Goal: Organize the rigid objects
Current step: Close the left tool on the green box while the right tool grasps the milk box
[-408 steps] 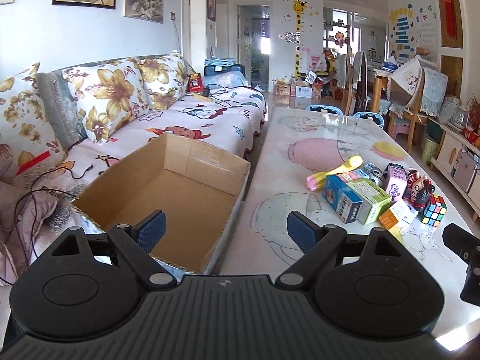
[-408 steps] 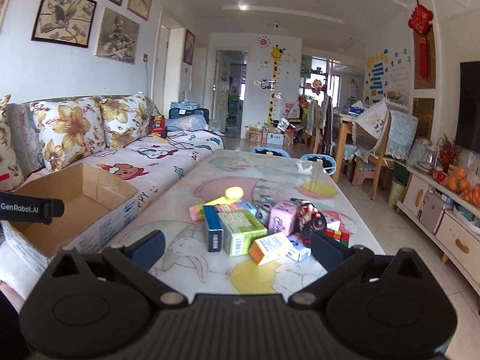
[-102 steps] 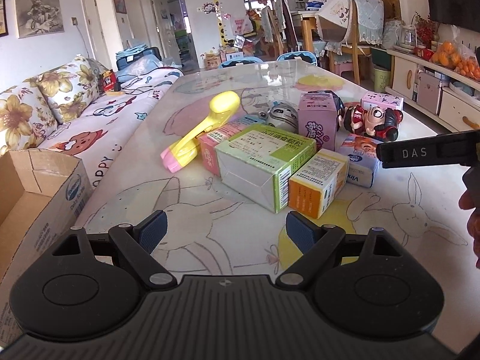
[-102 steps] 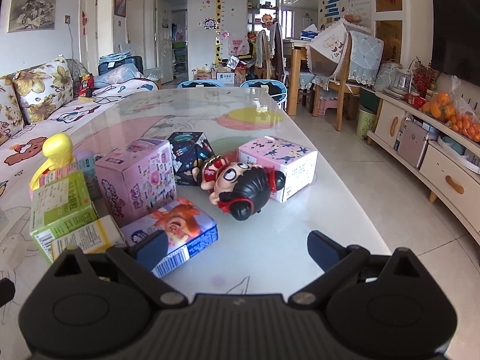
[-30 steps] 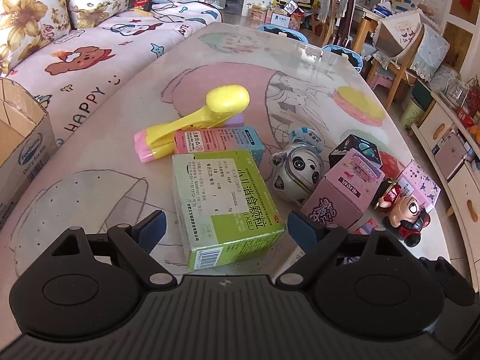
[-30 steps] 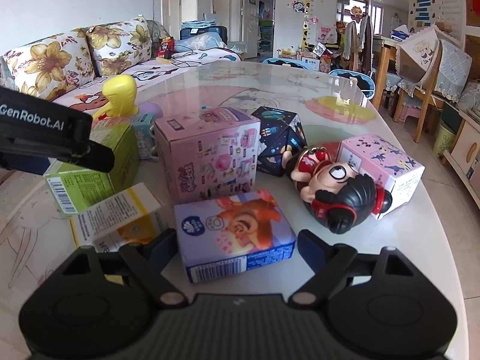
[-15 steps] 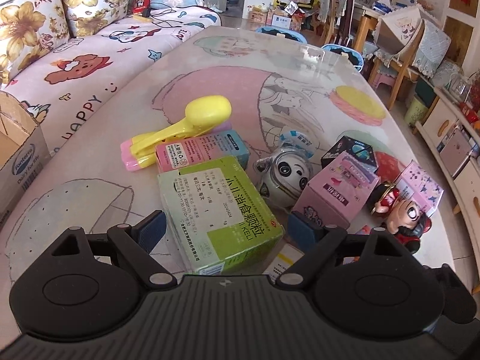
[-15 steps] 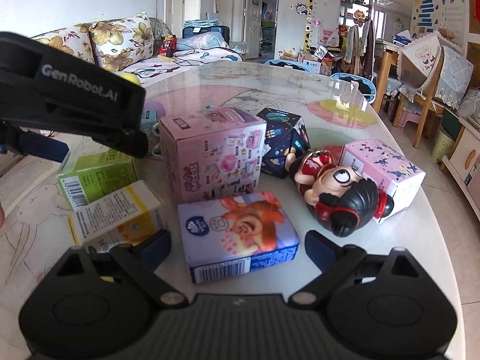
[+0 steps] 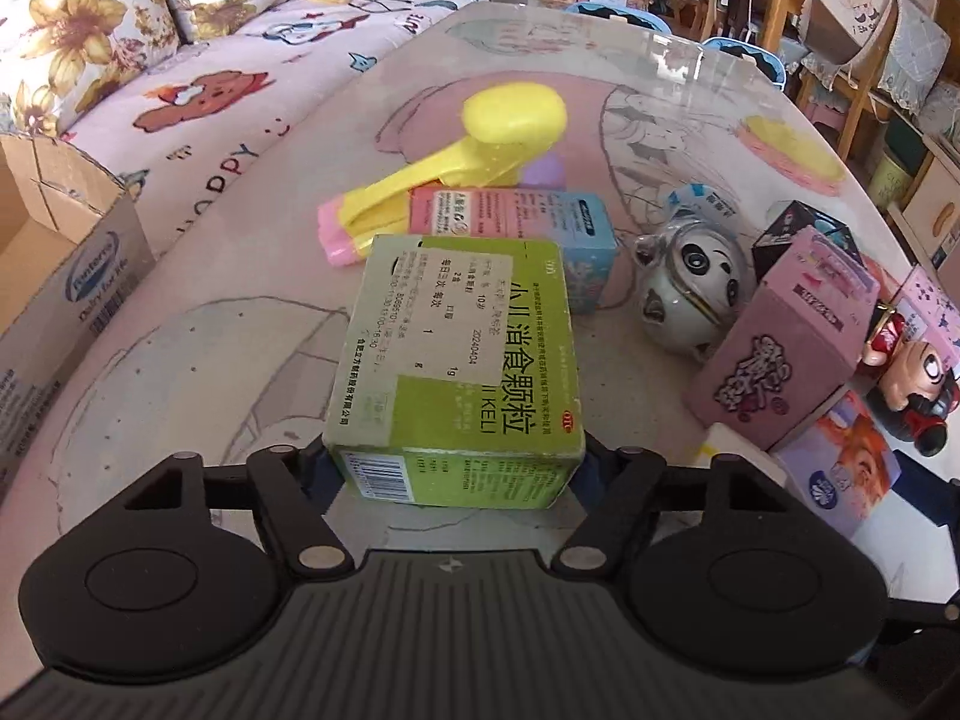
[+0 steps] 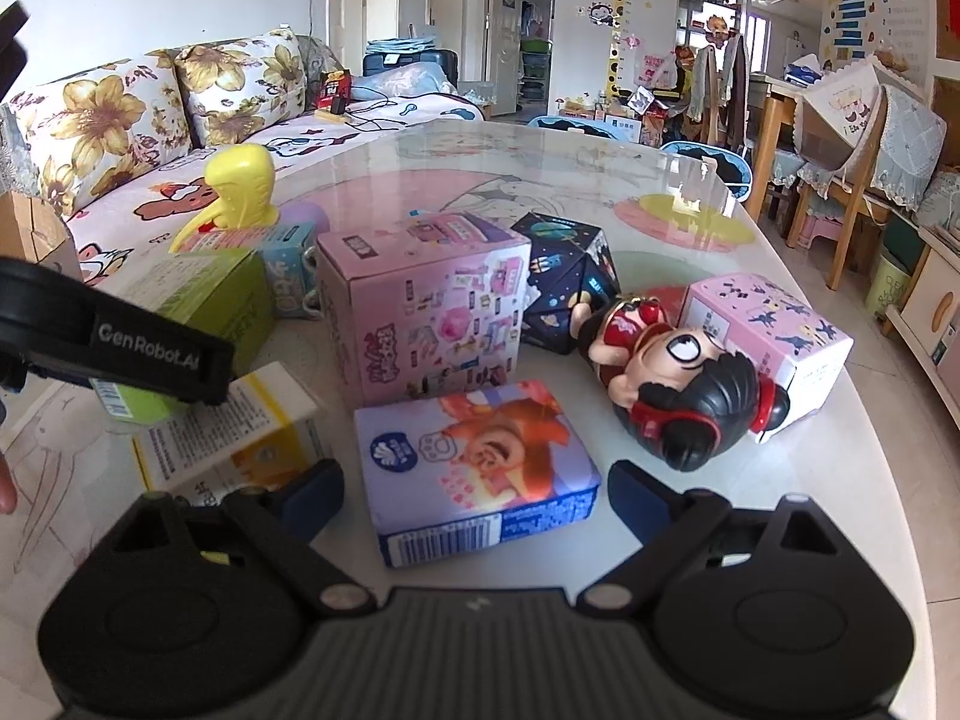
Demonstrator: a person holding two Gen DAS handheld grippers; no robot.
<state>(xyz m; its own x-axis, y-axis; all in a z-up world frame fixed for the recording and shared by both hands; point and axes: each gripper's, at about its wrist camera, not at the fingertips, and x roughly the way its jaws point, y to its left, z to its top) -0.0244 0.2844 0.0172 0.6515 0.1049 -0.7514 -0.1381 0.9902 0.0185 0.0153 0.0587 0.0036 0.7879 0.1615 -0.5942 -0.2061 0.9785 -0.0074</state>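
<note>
My left gripper [image 9: 453, 468] has its fingers on both sides of the near end of the green medicine box [image 9: 462, 360], pads hidden behind it and apparently touching its sides. The box lies on the table and also shows in the right wrist view [image 10: 210, 300]. My right gripper [image 10: 474, 492] is open, its fingers either side of the blue-and-orange box [image 10: 474, 468], with gaps on both sides. The left gripper's body [image 10: 120, 342] crosses the right wrist view.
On the table [image 9: 180, 360] lie a yellow toy [image 9: 480, 144], a pink-and-blue box [image 9: 516, 222], a panda figure [image 9: 690, 288], a pink box [image 10: 420, 324], a dark cube [image 10: 564, 276], a doll [image 10: 678, 384], a yellow-white box [image 10: 228, 438]. A cardboard box [image 9: 66, 264] stands left by the sofa.
My left gripper has moved forward and down onto the green box, which now sits between its fingers. My right gripper has edged closer to the blue-and-orange box.
</note>
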